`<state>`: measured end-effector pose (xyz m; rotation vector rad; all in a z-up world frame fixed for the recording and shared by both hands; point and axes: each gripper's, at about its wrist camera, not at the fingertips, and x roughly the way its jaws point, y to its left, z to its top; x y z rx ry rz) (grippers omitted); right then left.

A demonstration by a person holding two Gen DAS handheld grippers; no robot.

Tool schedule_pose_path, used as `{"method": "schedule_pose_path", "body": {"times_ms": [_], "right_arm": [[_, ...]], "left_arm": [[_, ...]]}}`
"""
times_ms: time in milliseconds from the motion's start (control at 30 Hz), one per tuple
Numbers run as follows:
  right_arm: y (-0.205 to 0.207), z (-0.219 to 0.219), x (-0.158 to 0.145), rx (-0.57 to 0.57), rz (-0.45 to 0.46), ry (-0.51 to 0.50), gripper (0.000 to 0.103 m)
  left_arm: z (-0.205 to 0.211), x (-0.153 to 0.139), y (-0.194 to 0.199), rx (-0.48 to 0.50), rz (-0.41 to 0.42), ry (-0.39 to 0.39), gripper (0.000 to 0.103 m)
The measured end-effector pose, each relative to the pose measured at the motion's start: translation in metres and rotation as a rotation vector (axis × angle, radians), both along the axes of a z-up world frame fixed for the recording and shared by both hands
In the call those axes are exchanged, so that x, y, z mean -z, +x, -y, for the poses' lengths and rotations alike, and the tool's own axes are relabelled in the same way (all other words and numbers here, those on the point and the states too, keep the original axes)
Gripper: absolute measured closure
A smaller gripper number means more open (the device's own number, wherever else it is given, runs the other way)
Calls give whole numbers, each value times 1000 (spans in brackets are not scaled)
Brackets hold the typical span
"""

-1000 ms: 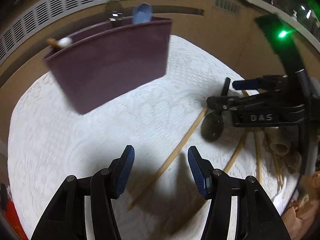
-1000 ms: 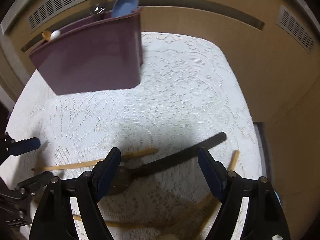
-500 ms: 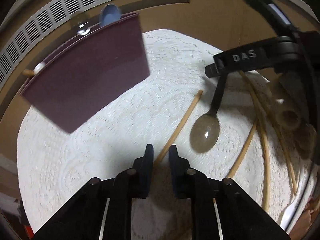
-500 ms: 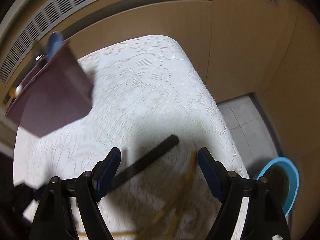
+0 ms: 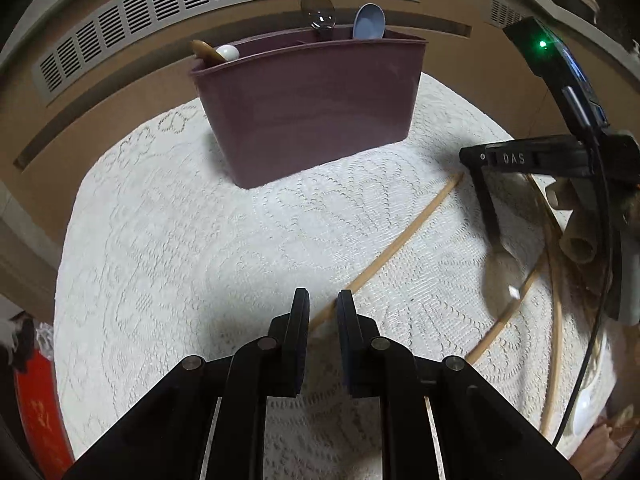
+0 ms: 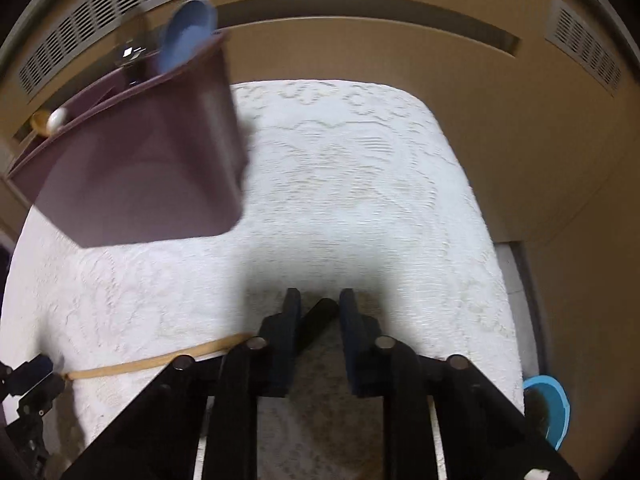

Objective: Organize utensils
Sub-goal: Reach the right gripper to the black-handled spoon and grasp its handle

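**Two grabs, then off to the purple box**

The left gripper has its jaws clenched on the near end of a long thin wooden chopstick. The stick runs away from the jaws, slanting off to the right side of the tall purple plastic box. The right gripper has just been closing its jaws, and now they pinch the thick black handle of a spoon with a dark shiny bowl. That spoon lies to the right of the purple box, among more wooden sticks.

The purple box stands at the far side of the desk, on the white lace cloth. It already holds a pale blue spoon, a shiny metal spoon and a white round-ended one.

To do this step well, I think each hand should lift slowly and straight up. The chopstick is held only at one end, so it may swing or slip. Keep the squeeze firm. Lift the spoon clear of the other sticks so it does not drag them. Then tip each thing upright over the purple box and lower it in.
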<state>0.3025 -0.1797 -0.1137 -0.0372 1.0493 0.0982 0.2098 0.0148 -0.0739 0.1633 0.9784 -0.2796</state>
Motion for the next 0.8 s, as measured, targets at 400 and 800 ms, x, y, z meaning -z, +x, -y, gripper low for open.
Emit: {"method": "schedule_pose_path", "body": {"times_ms": [400,800], "right_arm": [[-59,14,-7,-174,-72,152,96],[-89,28,-22,-202,-9,134,95]], "left_arm": [[41,-4,-4,230,1,-16,87],[115,6,68,367,-115,61,87]]}}
